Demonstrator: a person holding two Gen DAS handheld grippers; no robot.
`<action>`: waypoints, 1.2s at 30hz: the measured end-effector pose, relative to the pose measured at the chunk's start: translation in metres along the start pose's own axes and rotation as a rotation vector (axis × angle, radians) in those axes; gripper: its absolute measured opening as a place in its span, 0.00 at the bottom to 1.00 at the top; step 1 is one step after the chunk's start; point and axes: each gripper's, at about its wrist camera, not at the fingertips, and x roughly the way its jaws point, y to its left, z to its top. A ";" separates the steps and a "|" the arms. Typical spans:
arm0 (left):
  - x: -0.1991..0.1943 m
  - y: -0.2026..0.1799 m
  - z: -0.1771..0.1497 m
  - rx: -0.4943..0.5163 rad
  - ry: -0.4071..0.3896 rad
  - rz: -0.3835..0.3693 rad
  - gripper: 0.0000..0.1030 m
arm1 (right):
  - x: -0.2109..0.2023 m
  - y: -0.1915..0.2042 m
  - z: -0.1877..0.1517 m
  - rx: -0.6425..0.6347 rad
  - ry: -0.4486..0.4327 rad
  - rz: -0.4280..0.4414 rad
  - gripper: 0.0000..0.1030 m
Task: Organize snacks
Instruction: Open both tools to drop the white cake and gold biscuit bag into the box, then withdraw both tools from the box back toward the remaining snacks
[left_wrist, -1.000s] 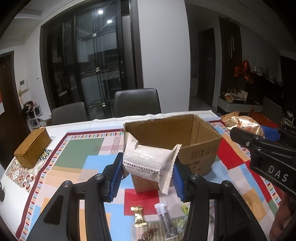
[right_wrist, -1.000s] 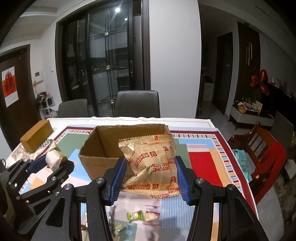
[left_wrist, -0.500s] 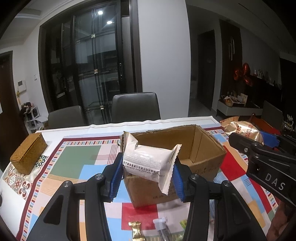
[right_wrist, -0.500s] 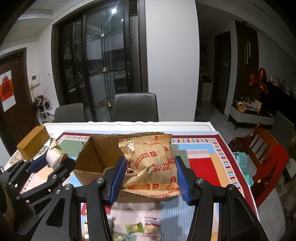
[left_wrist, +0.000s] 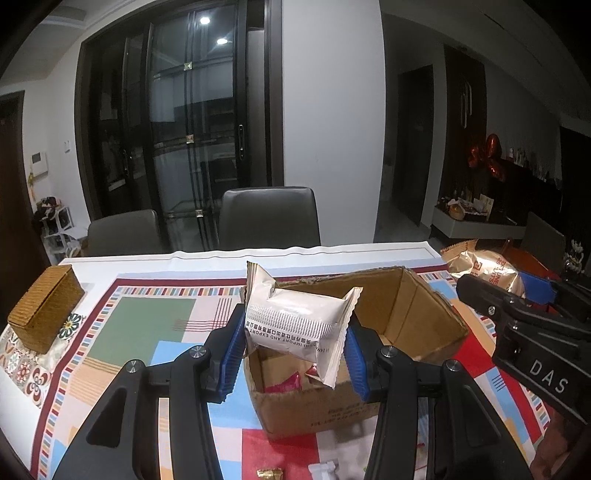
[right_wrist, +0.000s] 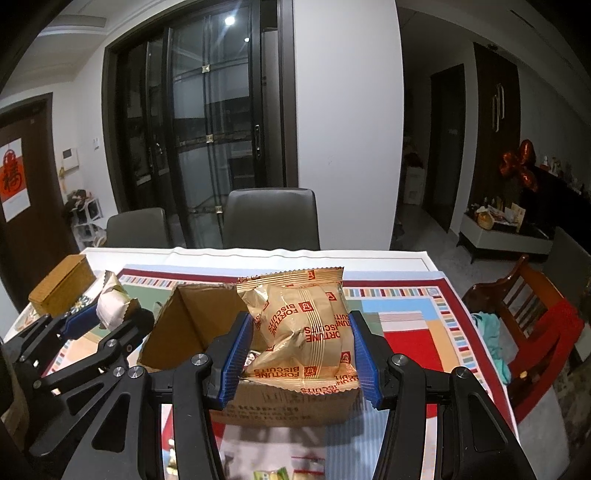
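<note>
Patchwork tablecloth (left_wrist: 140, 325) covered the table, with an open cardboard box (left_wrist: 406, 321) near its front edge. You were at the delivery step: left gripper (left_wrist: 295, 345) clamped a white snack packet (left_wrist: 295, 325), right gripper (right_wrist: 303, 345) a gold biscuit packet (right_wrist: 306, 325), both above the box. Next, judged: lower, then part the jaws.

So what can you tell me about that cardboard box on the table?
The cardboard box is plain brown and open at the top, its edges rough and a little torn. It sits on the colourful patterned tablecloth. Black print runs along its near wall. Inside, red snack wrappers lie at the bottom. Both hand-held grippers hold packets just in front of it; whether either packet touches it cannot be told.
</note>
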 end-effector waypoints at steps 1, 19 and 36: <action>0.004 0.001 0.002 -0.004 0.003 -0.005 0.46 | 0.003 0.001 0.001 -0.001 0.003 0.001 0.52; 0.041 0.008 -0.001 -0.024 0.074 -0.052 0.47 | 0.043 0.009 0.003 -0.023 0.077 0.030 0.52; 0.041 0.016 -0.001 -0.054 0.069 -0.028 0.80 | 0.055 -0.004 0.001 0.011 0.093 0.009 0.81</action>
